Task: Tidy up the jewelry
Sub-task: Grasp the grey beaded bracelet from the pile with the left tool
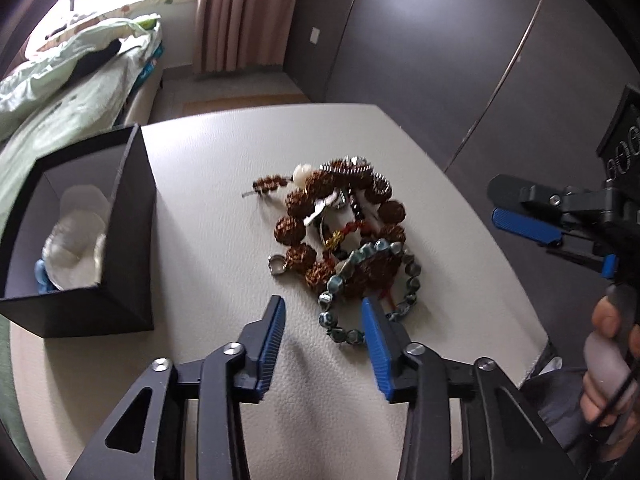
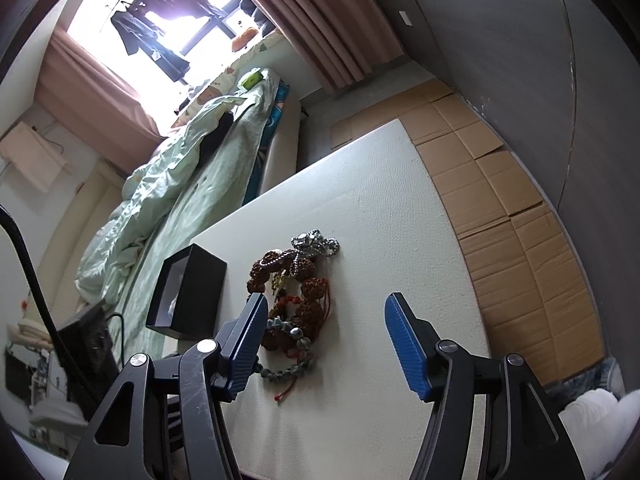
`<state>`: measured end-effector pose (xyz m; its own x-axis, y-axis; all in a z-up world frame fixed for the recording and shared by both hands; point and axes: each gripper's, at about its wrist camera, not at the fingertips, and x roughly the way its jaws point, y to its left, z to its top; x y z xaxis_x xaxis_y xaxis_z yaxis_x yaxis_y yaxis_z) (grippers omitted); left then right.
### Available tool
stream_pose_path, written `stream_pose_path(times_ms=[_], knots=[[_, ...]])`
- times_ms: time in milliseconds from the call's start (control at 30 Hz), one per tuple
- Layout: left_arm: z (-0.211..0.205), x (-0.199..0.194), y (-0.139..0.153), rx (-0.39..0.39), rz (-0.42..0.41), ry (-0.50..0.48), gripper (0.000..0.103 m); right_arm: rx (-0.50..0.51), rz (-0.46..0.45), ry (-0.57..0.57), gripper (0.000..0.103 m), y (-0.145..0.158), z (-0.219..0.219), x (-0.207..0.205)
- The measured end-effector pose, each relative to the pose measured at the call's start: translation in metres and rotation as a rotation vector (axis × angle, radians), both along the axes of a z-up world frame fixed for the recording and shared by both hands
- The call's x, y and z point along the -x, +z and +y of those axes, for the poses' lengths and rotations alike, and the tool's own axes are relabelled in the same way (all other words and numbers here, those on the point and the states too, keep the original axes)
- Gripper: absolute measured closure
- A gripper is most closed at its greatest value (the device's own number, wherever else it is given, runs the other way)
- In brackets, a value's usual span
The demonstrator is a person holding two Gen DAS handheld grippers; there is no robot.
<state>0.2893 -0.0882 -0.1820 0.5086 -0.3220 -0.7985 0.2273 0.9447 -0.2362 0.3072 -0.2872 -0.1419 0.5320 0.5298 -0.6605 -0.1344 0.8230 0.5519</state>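
I can't untangle the blurred jewelry pile (image 1: 340,232); my right tool (image 1: 520,216) is cut off at the frame's edge.

Black tool (image 1: 324,320), ribbed blue pads (image 1: 274,332)

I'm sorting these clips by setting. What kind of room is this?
Most likely a bedroom at home: an unmade bed with a pale green quilt, pink curtains at a window with clothes hanging, and a dark wardrobe wall behind the white table.
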Motion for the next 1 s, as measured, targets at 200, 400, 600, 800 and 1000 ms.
stream_pose_path(times_ms=[200, 400, 600, 800, 1000], knots=[[-0.004, 0.003, 0.002, -0.013, -0.001, -0.006, 0.093, 0.012, 0.004, 0.006, 0.04, 0.0, 0.005, -0.003], [0.009, 0.007, 0.039, 0.022, -0.091, 0.013, 0.093, 0.019, 0.024, 0.021, 0.044, -0.005, 0.016, -0.01], [0.028, 0.011, 0.064, 0.039, -0.149, 0.047, 0.093, 0.054, 0.025, 0.034, 0.052, -0.007, 0.031, -0.016], [0.051, 0.015, 0.082, 0.056, -0.19, 0.089, 0.093, 0.111, 0.043, 0.062, 0.052, -0.013, 0.052, -0.024], [0.068, 0.015, 0.094, 0.062, -0.22, 0.118, 0.093, 0.241, 0.057, 0.049, 0.052, -0.022, 0.071, -0.037]])
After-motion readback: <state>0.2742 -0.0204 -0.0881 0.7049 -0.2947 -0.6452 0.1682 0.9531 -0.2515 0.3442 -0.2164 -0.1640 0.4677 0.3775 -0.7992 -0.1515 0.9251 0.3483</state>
